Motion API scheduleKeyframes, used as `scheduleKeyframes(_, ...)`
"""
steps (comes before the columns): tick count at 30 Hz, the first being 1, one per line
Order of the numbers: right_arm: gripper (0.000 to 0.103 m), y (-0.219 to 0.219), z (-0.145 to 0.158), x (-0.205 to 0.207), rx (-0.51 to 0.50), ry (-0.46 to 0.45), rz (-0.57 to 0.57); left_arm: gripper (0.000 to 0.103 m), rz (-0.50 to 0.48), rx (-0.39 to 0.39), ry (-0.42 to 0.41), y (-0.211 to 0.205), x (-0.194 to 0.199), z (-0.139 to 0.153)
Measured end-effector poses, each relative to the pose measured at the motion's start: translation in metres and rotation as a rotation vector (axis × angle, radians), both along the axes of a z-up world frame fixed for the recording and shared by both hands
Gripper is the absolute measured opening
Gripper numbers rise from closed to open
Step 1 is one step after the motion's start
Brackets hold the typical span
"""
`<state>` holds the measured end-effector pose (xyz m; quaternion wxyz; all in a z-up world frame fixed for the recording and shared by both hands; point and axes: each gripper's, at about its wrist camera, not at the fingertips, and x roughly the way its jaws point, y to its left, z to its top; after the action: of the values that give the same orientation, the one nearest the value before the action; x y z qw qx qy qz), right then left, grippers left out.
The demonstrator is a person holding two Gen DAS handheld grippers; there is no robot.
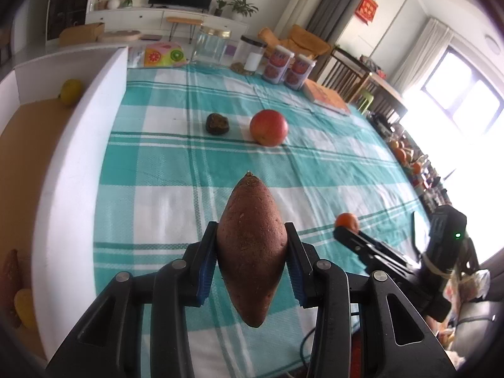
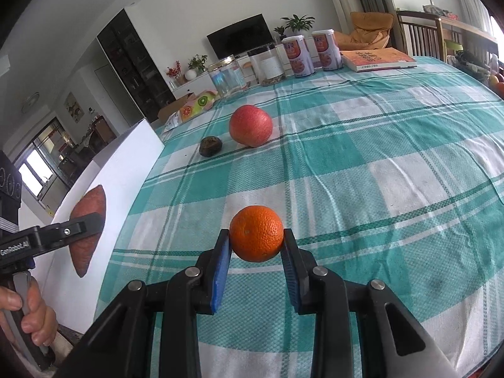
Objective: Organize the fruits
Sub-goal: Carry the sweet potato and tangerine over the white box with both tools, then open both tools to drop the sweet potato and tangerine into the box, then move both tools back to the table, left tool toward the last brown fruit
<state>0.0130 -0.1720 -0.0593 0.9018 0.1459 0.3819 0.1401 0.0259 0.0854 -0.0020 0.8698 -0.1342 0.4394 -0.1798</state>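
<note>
Here, two tools in play, each clamped on one item. Left tool [image 1: 252, 252]: blue pads pressed on both flanks of one reddish-brown sweet potato [image 1: 252, 252], held lengthwise, pointed tip away from the camera, lifted clear of the checked cloth [image 1: 315, 163]. Right tool [image 2: 256, 245]: closed tight on one small orange [image 2: 256, 233], pinched at its sides above the same cloth.

Taking the apple [image 1: 268, 127] as landmark: one red apple alone on the teal-and-white cloth of the worktop, mid-field. Just left of it, apart and not touching, one dark wrinkled lump [image 1: 217, 123], kind unclear. Behind the apple, along the far edge of the worktop: two glass jars [image 1: 210, 45], one with a gold lid and one with a dark lid; two printed canisters [image 1: 277, 63] side by side; one orange-covered book [image 1: 327, 97] lying flat to the right of them; one fruit-patterned pack [image 1: 163, 54] to the left of the jars.

Far left of the apple, one white-walled box [image 1: 94, 110] with a brown floor. Inside, by the far wall, one yellow fruit [image 1: 71, 91]; nearer the camera, one more yellow piece [image 1: 25, 307] and one reddish piece [image 1: 11, 271], both blurred at the edge of view.

In the right wrist view, one hand [image 2: 28, 315] wrapped around the left tool's handle.
</note>
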Motion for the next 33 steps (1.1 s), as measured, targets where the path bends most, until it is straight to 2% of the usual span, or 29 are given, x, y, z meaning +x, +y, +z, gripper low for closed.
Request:
scheduleKeyframes(3, 0.032, 0.036, 0.026, -0.004, -0.004, -0.029, 0.1, 0.041, 0.035, -0.087, -0.021, 0.032, -0.019, 0.03)
scheduleKeyframes(5, 0.032, 0.067, 0.046, -0.005, 0.013, -0.049, 0.182, 0.041, 0.084, -0.104, -0.058, 0.059, -0.03, 0.05)
scheduleKeyframes(8, 0.032, 0.121, 0.072, -0.004, 0.049, -0.058, 0.322, 0.041, 0.188, -0.102, -0.104, 0.108, -0.041, 0.071)
scheduleKeyframes(10, 0.032, 0.161, 0.086, -0.002, 0.062, -0.062, 0.415, 0.041, 0.277, -0.05, -0.125, 0.14, -0.045, 0.074)
scheduleKeyframes(13, 0.032, 0.225, 0.097, -0.004, 0.043, -0.053, 0.556, 0.041, 0.413, 0.045, -0.095, 0.185, -0.044, 0.06)
scheduleKeyframes(17, 0.032, 0.301, 0.087, -0.007, -0.034, -0.019, 0.698, 0.041, 0.551, 0.157, -0.008, 0.231, -0.041, 0.021)
scheduleKeyframes(20, 0.032, 0.336, 0.068, -0.006, -0.078, 0.027, 0.742, 0.042, 0.627, 0.2, 0.052, 0.252, -0.043, -0.007)
scheduleKeyframes(23, 0.032, 0.358, 0.054, -0.004, -0.124, 0.048, 0.761, 0.042, 0.668, 0.223, 0.09, 0.264, -0.048, -0.022)
scheduleKeyframes(24, 0.034, 0.363, 0.051, -0.003, -0.136, 0.052, 0.765, 0.043, 0.679, 0.227, 0.094, 0.265, -0.049, -0.025)
scheduleKeyframes(25, 0.034, 0.367, 0.048, -0.002, -0.146, 0.055, 0.765, 0.048, 0.691, 0.234, 0.085, 0.265, -0.05, -0.025)
scheduleKeyframes(26, 0.037, 0.368, 0.047, -0.001, -0.149, 0.058, 0.763, 0.063, 0.698, 0.246, 0.074, 0.263, -0.05, -0.023)
scheduleKeyframes(27, 0.051, 0.368, 0.047, 0.001, -0.147, 0.056, 0.756, 0.073, 0.709, 0.264, 0.058, 0.261, -0.05, -0.021)
scheduleKeyframes(28, 0.059, 0.364, 0.049, 0.001, -0.139, 0.044, 0.742, 0.083, 0.72, 0.282, 0.038, 0.258, -0.049, -0.018)
scheduleKeyframes(29, 0.072, 0.358, 0.053, 0.002, -0.128, 0.022, 0.723, 0.083, 0.727, 0.297, 0.02, 0.254, -0.048, -0.015)
scheduleKeyframes(30, 0.077, 0.35, 0.057, 0.002, -0.122, -0.007, 0.699, 0.083, 0.726, 0.304, 0.008, 0.255, -0.046, -0.011)
scheduleKeyframes(33, 0.084, 0.314, 0.068, 0.004, -0.129, -0.097, 0.61, 0.083, 0.705, 0.274, -0.027, 0.243, -0.041, -0.003)
